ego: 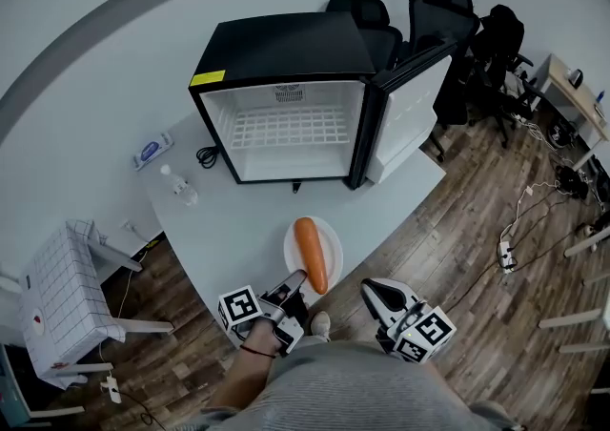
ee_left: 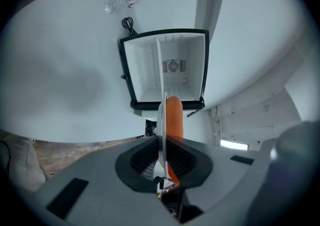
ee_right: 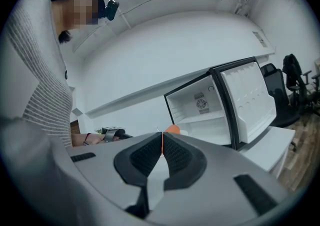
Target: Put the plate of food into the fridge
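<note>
A white plate (ego: 290,250) with a long orange carrot (ego: 311,254) on it lies near the front edge of the white table (ego: 238,219). My left gripper (ego: 294,279) is shut on the plate's near rim; in the left gripper view the plate (ee_left: 161,117) stands edge-on between the jaws with the carrot (ee_left: 174,116) beside it. Behind stands the black fridge (ego: 284,86), its door (ego: 412,112) swung open to the right and its white inside bare. My right gripper (ego: 373,292) hangs shut to the right of the plate, off the table edge, holding nothing (ee_right: 162,146).
A clear bottle (ego: 180,188), a coiled black cable (ego: 207,155) and a packet (ego: 152,150) lie on the table left of the fridge. Black office chairs (ego: 448,14) stand behind the door. A white checked stand (ego: 62,296) is at the left; a power strip (ego: 506,253) lies on the wood floor.
</note>
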Demonstrator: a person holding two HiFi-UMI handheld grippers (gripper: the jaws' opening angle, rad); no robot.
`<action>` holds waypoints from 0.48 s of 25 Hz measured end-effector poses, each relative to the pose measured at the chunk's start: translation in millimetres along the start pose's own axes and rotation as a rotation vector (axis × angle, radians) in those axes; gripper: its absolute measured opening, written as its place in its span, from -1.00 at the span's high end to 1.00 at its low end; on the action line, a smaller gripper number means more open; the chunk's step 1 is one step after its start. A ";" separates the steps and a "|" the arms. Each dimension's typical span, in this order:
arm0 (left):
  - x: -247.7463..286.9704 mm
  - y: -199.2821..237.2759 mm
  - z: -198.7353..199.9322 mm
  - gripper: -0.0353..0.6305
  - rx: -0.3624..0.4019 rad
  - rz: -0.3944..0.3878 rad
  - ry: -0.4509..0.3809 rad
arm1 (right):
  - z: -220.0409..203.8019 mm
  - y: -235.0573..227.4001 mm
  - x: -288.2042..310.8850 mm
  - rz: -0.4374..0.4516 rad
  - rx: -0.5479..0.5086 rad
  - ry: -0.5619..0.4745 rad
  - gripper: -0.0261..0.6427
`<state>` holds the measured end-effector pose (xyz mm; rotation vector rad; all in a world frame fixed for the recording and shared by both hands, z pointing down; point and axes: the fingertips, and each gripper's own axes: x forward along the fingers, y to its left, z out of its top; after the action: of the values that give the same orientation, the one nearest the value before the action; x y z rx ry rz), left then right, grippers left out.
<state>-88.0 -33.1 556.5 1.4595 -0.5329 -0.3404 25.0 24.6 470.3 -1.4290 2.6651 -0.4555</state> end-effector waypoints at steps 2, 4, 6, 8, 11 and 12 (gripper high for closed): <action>4.9 0.6 13.7 0.77 0.004 0.002 -0.008 | 1.5 -3.6 12.3 0.008 -0.006 0.011 0.88; 10.0 -1.2 25.8 0.77 -0.008 -0.012 -0.018 | 2.0 -8.2 25.2 0.015 -0.011 0.020 0.88; 12.8 0.0 37.7 0.77 -0.011 -0.010 -0.025 | 4.3 -12.5 38.5 0.024 -0.018 0.023 0.88; 14.3 2.6 48.8 0.77 -0.003 0.008 -0.030 | 8.6 -15.9 49.6 0.033 -0.026 0.022 0.88; 19.2 2.2 61.4 0.77 -0.002 0.021 -0.036 | 12.7 -22.7 59.1 0.036 -0.025 0.022 0.88; 21.2 1.7 64.8 0.77 -0.001 0.023 -0.037 | 12.7 -25.6 61.3 0.037 -0.020 0.024 0.88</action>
<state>-105.1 -98.8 562.8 1.4475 -0.5784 -0.3497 13.8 -42.1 469.9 -1.3860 2.7174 -0.4461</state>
